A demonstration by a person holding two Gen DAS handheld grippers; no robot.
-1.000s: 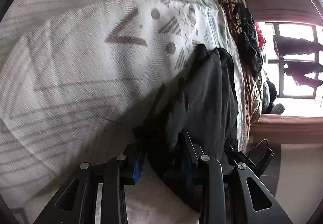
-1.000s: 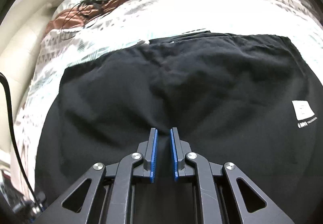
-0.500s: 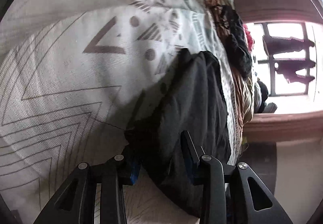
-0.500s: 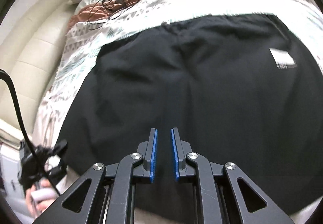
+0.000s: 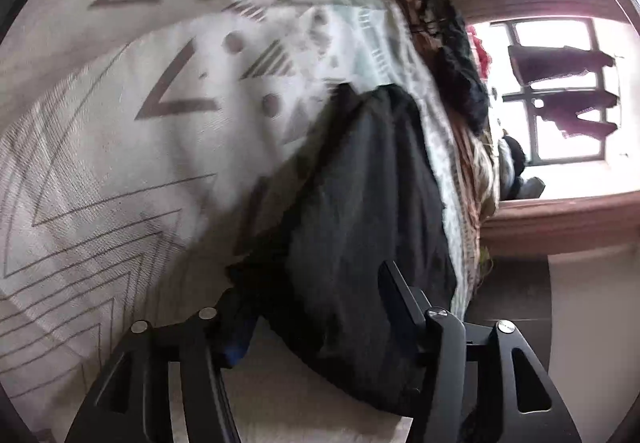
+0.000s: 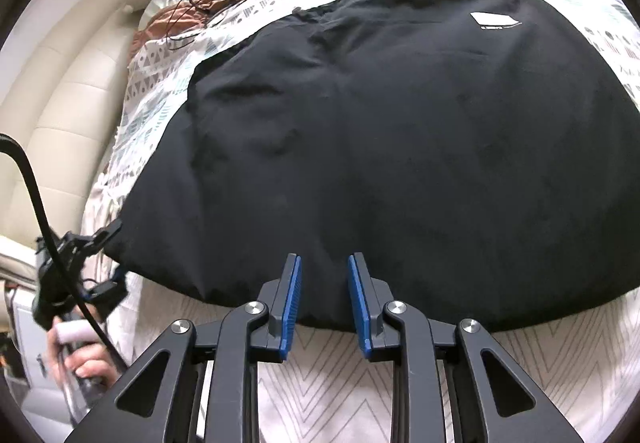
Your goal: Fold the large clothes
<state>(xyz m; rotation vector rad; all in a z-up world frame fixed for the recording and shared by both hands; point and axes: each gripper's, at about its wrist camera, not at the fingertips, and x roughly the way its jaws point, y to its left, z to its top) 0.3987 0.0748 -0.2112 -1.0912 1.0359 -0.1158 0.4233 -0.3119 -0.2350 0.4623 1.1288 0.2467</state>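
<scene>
Black hand-held gripper (image 6: pixel 323 297), blue pads (image 6: pixel 291 305), silver screws (image 6: pixel 251 308)

– How does the left gripper (image 5: pixel 316 307) stand?
– Its fingers (image 5: pixel 400 283) are spread wide, with black cloth bunched between them. A bare hand (image 6: pixel 80 359) grips its handle.
– And the right gripper (image 6: pixel 323 299)?
– Its blue-padded fingers (image 6: pixel 291 303) stand parted, nothing between them, tips over the cloth's near edge.
</scene>
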